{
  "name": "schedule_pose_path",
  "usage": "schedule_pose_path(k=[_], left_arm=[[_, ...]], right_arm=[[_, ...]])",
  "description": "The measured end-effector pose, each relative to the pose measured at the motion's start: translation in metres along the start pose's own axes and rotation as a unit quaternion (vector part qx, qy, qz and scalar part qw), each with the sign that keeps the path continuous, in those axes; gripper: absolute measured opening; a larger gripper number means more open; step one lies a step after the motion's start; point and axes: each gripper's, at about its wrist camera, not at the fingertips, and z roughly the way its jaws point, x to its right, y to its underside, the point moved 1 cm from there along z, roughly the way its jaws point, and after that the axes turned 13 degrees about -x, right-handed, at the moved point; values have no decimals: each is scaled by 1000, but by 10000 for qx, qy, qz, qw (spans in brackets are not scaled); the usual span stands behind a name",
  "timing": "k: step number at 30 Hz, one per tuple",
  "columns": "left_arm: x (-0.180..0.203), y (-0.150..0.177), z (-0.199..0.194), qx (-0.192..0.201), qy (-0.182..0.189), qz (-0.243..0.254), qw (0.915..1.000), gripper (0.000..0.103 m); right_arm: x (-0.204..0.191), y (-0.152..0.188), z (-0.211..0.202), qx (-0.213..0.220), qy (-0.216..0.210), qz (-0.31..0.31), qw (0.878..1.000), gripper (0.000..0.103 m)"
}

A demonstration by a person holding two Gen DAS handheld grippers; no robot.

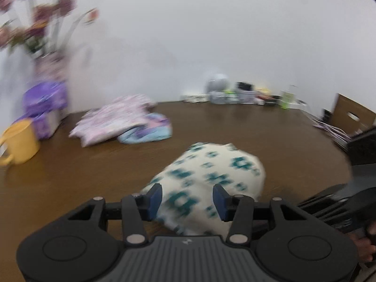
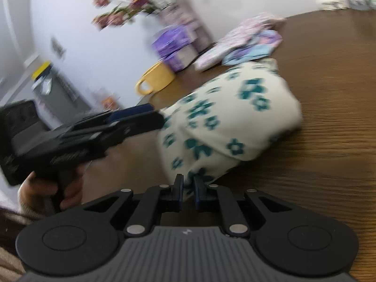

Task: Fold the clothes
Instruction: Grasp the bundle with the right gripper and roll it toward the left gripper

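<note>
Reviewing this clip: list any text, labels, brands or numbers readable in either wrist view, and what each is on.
No text can be read in either view.
Purple packs: any print is blurred.
Items along the wall: too small and blurred.
Small pale mark on each gripper body: a logo, not letters.
Yellow mug and cream garment: no text visible.

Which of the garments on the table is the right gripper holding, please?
The cream garment with teal flowers, pinched by the right gripper; the pink patterned garment and blue garment lie untouched farther back.
</note>
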Motion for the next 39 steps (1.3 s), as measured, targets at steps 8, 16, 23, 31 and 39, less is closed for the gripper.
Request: schedule_pose_path(k=[8,16,23,31,39], left_arm=[[0,20,-2,-236,338,-454,9981,45],[-14,21,20,-439,860,-1292,9869,16],[-42,15,14,-451,522,-1215,9902,5],[-48,4,-2,-245,639,-949,9931,28],[-50,-10,10,-168,531,-1029,9931,34]], right_arm=[[1,-5,-57,1450,1853,-294,9715,23],[35,-36,-34,1012,1310,76,9862,22],[22,-6,-39,864,820,651,9907,6],[-7,10,-51,1236,1345,481,9820,25],[-3,-21,-41,1238,1926,339,9728,43]])
